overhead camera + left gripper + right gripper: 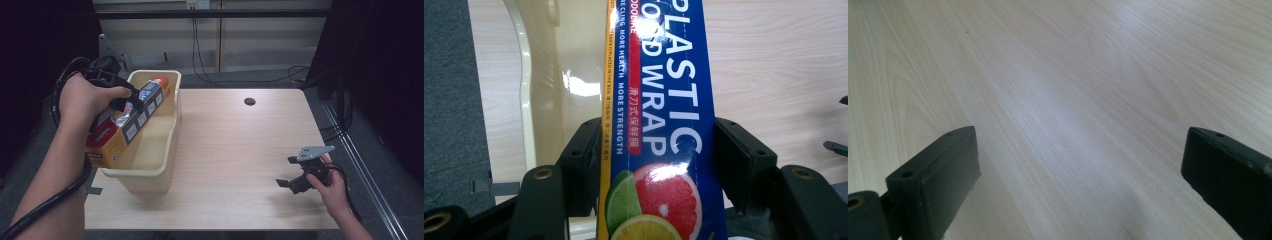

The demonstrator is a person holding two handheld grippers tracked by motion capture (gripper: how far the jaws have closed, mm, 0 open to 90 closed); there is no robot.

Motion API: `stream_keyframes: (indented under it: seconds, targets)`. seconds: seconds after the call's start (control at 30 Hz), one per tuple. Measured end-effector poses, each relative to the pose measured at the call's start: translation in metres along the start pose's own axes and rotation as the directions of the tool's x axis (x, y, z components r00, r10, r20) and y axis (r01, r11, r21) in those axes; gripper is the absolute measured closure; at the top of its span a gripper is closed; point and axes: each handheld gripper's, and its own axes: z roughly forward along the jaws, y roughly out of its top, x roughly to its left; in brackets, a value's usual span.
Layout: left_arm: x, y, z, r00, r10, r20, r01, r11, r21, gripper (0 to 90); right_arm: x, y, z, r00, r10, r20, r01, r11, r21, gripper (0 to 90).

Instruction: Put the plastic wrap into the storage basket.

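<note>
L gripper (659, 150) clamps plastic wrap box (659, 100) over yellow bin (150, 150); R gripper (290, 172) jaws apart above table (240, 150).

R gripper (1075, 185) | jaws wide apart; over bare wood table (1073, 75)

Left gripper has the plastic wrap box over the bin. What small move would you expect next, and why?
Probably lowering the box into the bin before letting go. The left gripper is shut on its blue sides, and the box sits tilted across the bin's left rim, one end overhanging. The right gripper rests open over bare table.
</note>
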Motion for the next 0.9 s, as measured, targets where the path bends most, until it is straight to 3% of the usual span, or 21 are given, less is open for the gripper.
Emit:
stream_keyframes:
  seconds: [0.47,0.9]
  targets:
    - [0.001,0.000,0.021,0.9993,-0.013,-0.037,0.013,0.9998,0.012,41.2,0.001,0.000,0.000,1.0000,0.002,-0.003,-0.002,1.000,0.003,1.9]
    - [0.001,0.000,0.042,0.9991,-0.026,-0.034,0.027,0.9989,0.039,41.2,0.000,0.000,0.000,1.0000,-0.001,-0.002,0.001,1.000,0.000,1.9]
